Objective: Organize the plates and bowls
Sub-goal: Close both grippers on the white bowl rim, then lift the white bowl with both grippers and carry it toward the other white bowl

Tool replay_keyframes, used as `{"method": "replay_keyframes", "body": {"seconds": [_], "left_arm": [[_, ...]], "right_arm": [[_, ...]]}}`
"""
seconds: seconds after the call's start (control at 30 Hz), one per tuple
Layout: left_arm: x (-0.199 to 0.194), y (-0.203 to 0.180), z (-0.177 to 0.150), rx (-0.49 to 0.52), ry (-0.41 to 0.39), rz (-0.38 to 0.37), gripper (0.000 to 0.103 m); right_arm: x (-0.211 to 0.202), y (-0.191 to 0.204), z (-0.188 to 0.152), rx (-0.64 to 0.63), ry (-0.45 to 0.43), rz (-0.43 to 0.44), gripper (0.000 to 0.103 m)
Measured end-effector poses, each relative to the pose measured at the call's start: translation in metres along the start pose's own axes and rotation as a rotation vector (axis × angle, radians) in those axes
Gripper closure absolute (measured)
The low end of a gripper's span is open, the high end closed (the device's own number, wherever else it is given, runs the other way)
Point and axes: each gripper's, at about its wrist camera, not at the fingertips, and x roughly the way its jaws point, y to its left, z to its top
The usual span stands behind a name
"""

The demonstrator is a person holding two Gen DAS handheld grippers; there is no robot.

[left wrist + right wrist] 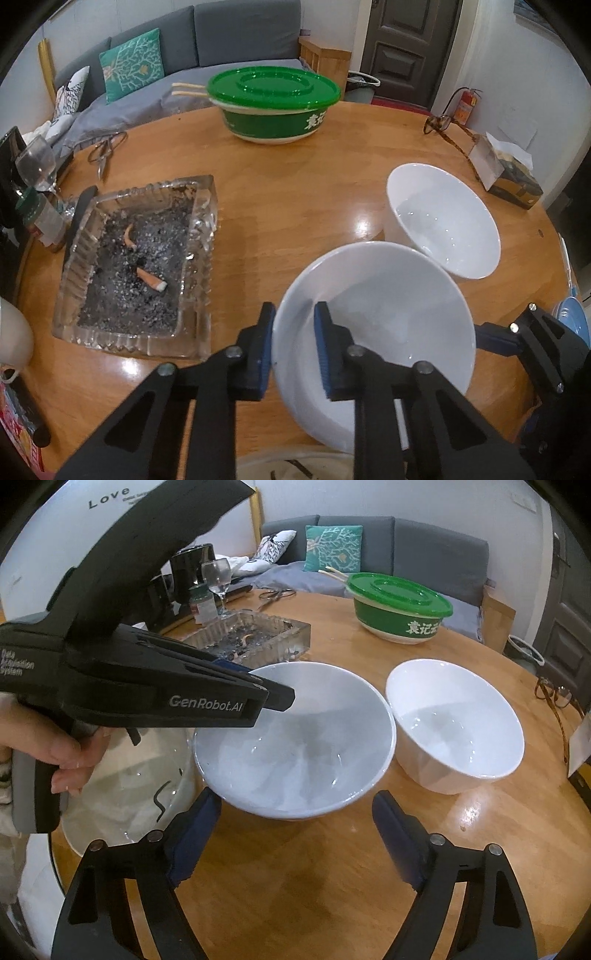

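Bowls: near bowl [373,332] sits on the table [295,192], just beside the far bowl [443,218]. My left gripper [295,347] pinches its rim, one pad inside, one outside, ready for lifting. My right gripper [295,834] hangs wide, holding nothing. Ashtray [140,266] crowds the left; bare table lies in front.

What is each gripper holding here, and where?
Left gripper pinches the near white bowl at its rim, one finger inside. Right gripper is open, empty.
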Motion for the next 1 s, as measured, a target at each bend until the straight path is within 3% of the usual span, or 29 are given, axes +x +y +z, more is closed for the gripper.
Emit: {"method": "replay_keyframes", "body": {"seconds": [0.4, 1.0], "left_arm": [[-0.006, -0.014, -0.011, 0.041, 0.006, -0.004, 0.088], [-0.028, -0.083, -0.051, 0.186, 0.02, -0.098, 0.088]], "right_arm": [[-0.002, -0.001, -0.003, -0.001, 0.029, -0.012, 0.027], [-0.041, -0.013, -0.053, 0.112, 0.083, -0.096, 0.023]]}}
